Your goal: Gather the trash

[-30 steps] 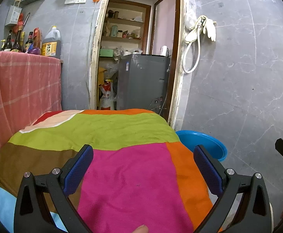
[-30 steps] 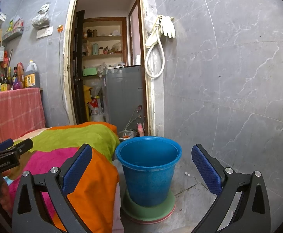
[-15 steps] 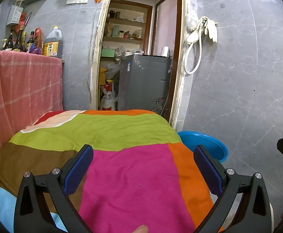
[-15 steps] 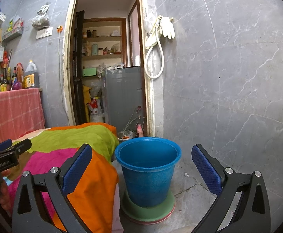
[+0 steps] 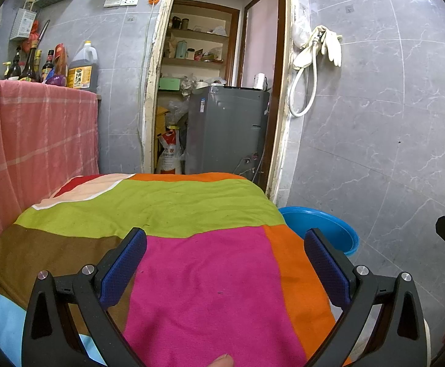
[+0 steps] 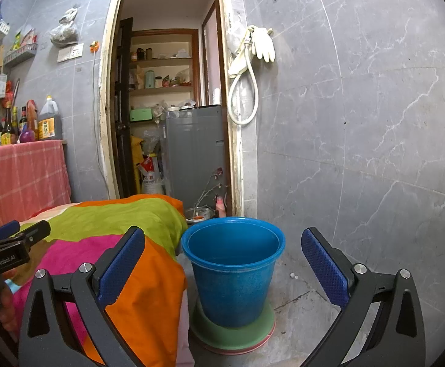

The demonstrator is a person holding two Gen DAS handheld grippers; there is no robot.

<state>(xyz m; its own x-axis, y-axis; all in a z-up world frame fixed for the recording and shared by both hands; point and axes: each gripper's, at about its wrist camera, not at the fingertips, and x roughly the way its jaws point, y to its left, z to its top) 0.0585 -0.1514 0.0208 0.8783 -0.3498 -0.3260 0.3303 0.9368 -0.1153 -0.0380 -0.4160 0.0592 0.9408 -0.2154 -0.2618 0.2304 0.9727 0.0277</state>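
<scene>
A blue plastic bucket stands on a green round base on the floor, right of a table under a multicoloured patchwork cloth. Its rim also shows in the left wrist view. My right gripper is open and empty, level with the bucket and in front of it. My left gripper is open and empty, held over the pink and orange part of the cloth. I see no loose trash on the cloth. The bucket's inside looks empty.
A pink checked cloth covers a counter on the left, with bottles on top. An open doorway behind shows a grey appliance and shelves. Grey tiled wall on the right; gloves and a hose hang there.
Both views have shifted only slightly. Both grippers stay open and empty.
</scene>
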